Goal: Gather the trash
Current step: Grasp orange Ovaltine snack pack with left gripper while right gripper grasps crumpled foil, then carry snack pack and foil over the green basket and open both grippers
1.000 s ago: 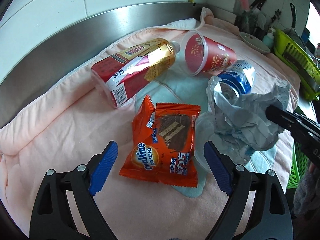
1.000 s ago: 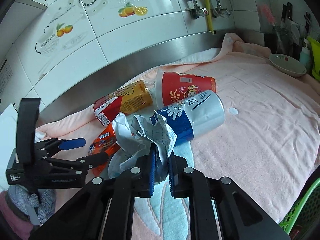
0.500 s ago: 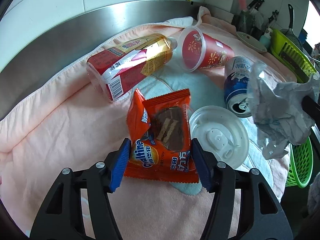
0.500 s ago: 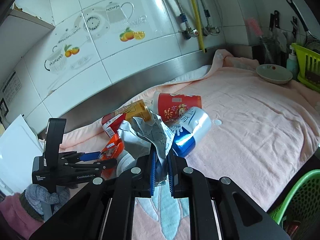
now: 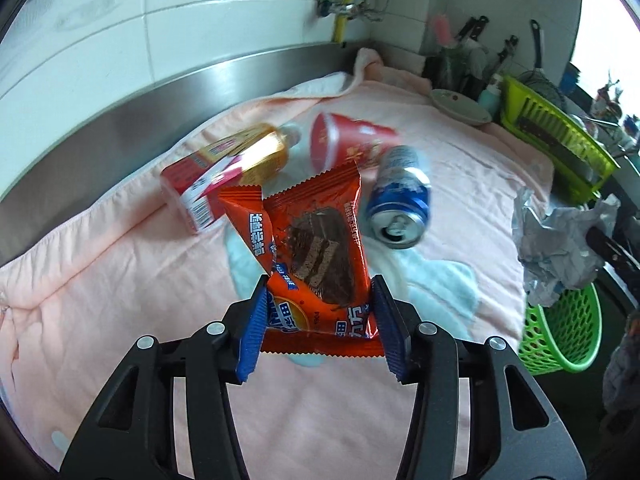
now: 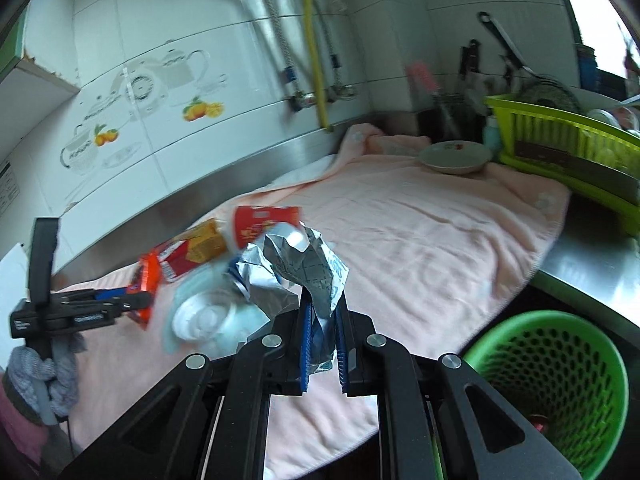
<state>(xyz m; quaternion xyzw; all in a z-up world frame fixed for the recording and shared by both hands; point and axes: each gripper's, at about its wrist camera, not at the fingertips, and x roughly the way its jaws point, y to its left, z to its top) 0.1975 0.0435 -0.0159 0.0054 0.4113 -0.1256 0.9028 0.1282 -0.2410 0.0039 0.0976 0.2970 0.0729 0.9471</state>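
Both pieces are gripped but not binned: the left gripper [image 5: 318, 316] pinches a glossy orange snack wrapper [image 5: 316, 256] above the pink towel [image 5: 120, 280], the right gripper [image 6: 322, 344] pinches crumpled foil paper [image 6: 296, 272] near the perforated green basket [image 6: 552, 376]. A bottle [image 5: 228, 172], cup [image 5: 348, 140], can [image 5: 400, 204] and lid [image 6: 200, 316] remain.

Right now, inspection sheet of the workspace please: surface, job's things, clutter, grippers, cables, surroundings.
Surface: pink towel over steel counter.
Job's things: orange snack wrapper, crumpled grey paper; red-gold carton, red paper cup, blue drink can, white plastic lid lying on towel; green mesh basket beside the counter.
Clutter: shallow bowl, lime dish rack.
Grippers: left gripper shut on wrapper; right gripper shut on paper.
Cables: nothing seen.
Surroundings: tiled wall, pipes.
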